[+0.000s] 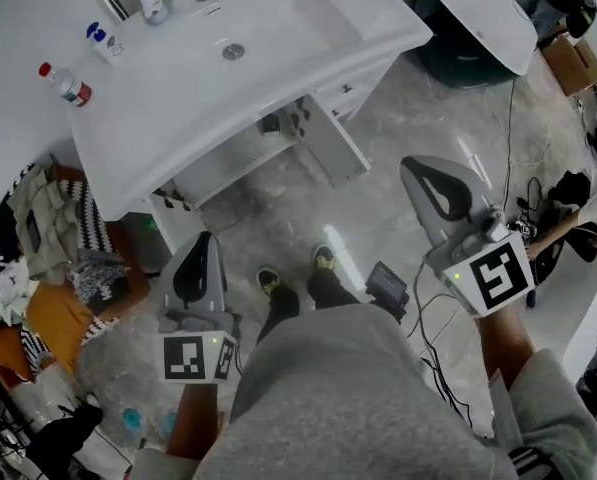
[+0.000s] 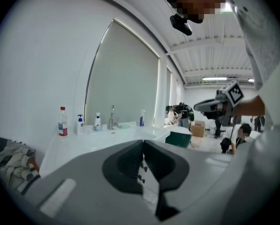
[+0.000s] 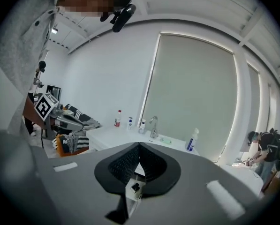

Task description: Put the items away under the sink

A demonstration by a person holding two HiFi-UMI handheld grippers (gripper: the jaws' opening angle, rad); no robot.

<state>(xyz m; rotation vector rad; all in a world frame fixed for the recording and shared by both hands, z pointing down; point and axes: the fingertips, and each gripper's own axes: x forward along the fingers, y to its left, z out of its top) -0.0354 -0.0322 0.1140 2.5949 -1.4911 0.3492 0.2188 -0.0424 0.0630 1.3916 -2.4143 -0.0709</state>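
In front of the person's body, the left gripper [image 1: 203, 243] and the right gripper [image 1: 418, 173] are both hovering with jaws pressed together on nothing, pointing toward the sink counter [image 1: 178, 98]. On the far-left end of that counter, the red-capped bottle [image 1: 66, 84] and a blue-topped pump bottle [image 1: 103, 43] are standing upright, long axes vertical, above the open cabinet [image 1: 240, 158] under the basin. Since these bottles are sitting far and left of both tools, the left gripper is, by my judgement, the nearer one.
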